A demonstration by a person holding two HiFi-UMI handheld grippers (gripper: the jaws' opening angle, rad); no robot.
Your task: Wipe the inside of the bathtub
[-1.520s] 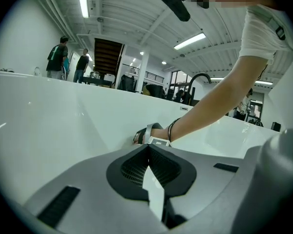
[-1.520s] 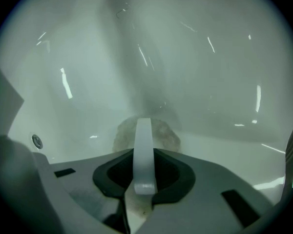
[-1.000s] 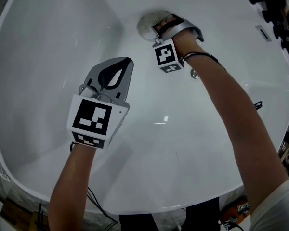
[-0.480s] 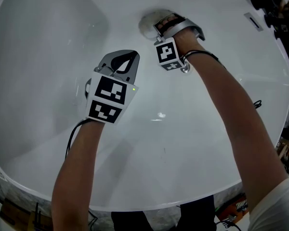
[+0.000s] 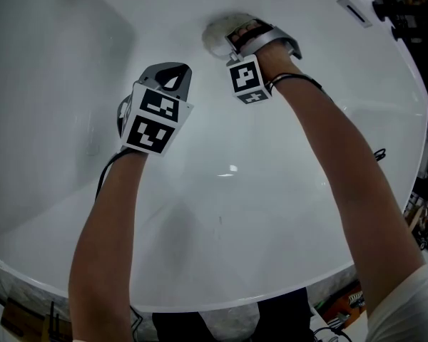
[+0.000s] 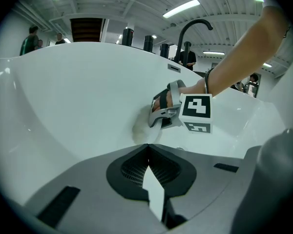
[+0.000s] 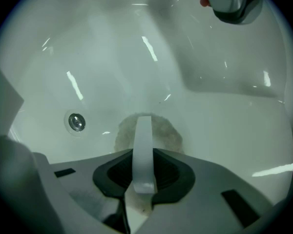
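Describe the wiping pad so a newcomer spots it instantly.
Inside the glossy white bathtub, follow the right gripper to the tub's far wall. Clamped in it by a white strap is the round, fuzzy, off-white wiping pad, held against the surface. Unlike the small shiny chrome fitting beside it, it is matte and larger.

Glossy, smooth bathtub (image 5: 285, 219); fuzzy matt pad (image 7: 171, 133) (cloth, seemingly).

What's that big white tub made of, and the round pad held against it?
Bathtub: glossy white, probably acrylic or enamel; it mirrors lights as sharp streaks.
Pad: soft, matte, with a fuzzy edge, likely sponge or cloth; I cannot tell which.
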